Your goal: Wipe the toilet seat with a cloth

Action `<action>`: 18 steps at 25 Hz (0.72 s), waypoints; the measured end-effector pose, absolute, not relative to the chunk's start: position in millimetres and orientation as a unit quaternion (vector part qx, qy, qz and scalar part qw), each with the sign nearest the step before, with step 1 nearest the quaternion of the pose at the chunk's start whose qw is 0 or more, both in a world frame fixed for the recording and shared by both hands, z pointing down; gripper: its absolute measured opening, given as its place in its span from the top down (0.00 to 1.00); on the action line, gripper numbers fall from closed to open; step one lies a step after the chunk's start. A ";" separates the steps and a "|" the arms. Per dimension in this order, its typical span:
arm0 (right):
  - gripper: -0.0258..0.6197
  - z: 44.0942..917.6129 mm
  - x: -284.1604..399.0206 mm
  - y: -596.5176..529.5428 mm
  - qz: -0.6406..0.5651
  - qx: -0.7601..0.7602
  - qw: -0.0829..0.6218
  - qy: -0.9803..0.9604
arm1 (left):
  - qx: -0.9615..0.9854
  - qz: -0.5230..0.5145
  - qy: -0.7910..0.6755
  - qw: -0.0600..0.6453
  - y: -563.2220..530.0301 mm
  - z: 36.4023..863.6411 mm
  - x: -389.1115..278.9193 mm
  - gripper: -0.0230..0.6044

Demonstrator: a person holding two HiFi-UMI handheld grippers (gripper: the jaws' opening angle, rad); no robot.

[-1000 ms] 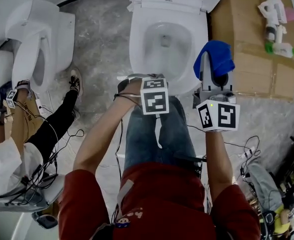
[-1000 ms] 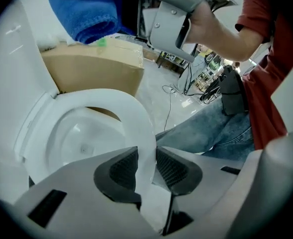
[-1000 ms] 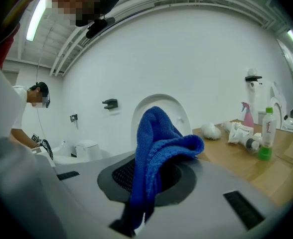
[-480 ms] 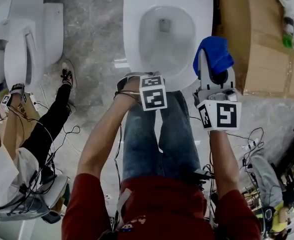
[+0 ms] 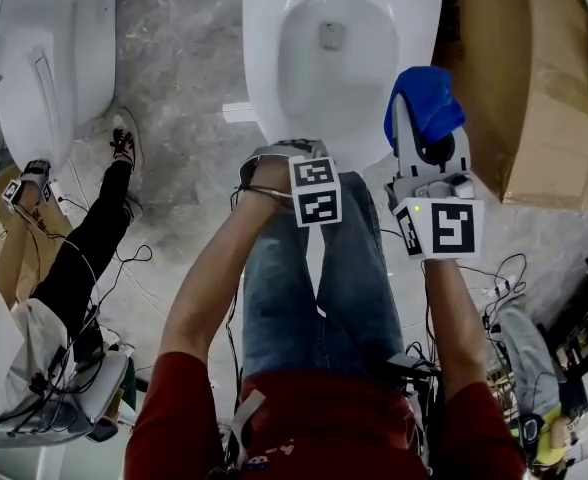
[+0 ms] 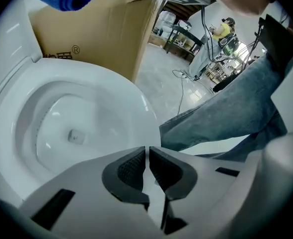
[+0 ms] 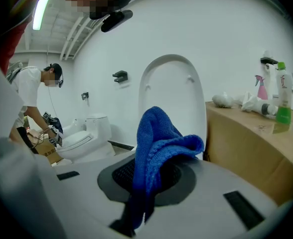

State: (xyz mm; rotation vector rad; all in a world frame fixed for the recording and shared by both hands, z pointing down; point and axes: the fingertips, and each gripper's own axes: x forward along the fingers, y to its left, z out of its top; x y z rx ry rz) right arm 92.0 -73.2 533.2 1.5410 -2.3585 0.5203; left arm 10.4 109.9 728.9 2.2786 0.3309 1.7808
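The white toilet has its lid (image 7: 172, 98) up and its seat rim (image 5: 264, 78) bare around the bowl (image 6: 72, 133). My left gripper (image 5: 284, 156) hangs over the front edge of the rim, pointing steeply down. Its jaws (image 6: 147, 156) have just been closing and stand together but for a thin slit, with nothing between them. My right gripper (image 5: 426, 133) hovers beside the rim's right front, shut on a bunched blue cloth (image 5: 429, 98). The cloth (image 7: 159, 143) drapes over the pads and hides them.
A big cardboard box (image 5: 534, 88) stands right of the toilet with spray bottles (image 7: 283, 101) on top. A second toilet (image 5: 34, 68) and another person (image 5: 74, 258) are at the left. Cables (image 5: 484, 298) lie on the floor; my jeans legs (image 5: 314, 278) are below.
Both grippers have come down toward the toilet's front rim, and the toilet now looks nearer in the head view. The blue cloth stays in the right gripper.
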 end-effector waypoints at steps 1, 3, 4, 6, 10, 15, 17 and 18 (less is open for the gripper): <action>0.87 535.4 90.8 -74.5 0.180 0.531 0.138 -0.817 | 0.780 0.604 0.111 0.121 109.2 729.8 10.1 0.90; 0.87 538.6 90.2 -77.7 0.179 0.529 0.138 -0.818 | 0.784 0.597 0.105 0.131 106.6 730.6 11.4 0.91; 0.87 540.3 90.4 -79.2 0.180 0.530 0.138 -0.817 | 0.786 0.595 0.104 0.134 105.9 731.1 12.2 0.91; 0.87 543.6 90.0 -82.2 0.183 0.531 0.138 -0.816 | 0.786 0.593 0.104 0.137 105.9 732.0 12.2 0.91; 0.87 545.6 87.8 -93.3 0.187 0.533 0.137 -0.814 | 0.805 0.571 0.068 0.149 92.2 718.7 15.8 0.92; 0.87 548.2 87.6 -120.2 0.185 0.543 0.141 -0.807 | 0.873 0.448 -0.111 0.157 -0.7 667.5 29.5 0.93; 0.87 549.2 86.3 -133.6 0.184 0.550 0.143 -0.802 | 0.892 0.376 -0.209 0.137 -50.9 640.1 23.7 0.94; 0.87 549.6 85.4 -141.3 0.184 0.552 0.143 -0.800 | 0.898 0.334 -0.257 0.126 -75.0 624.8 18.9 0.94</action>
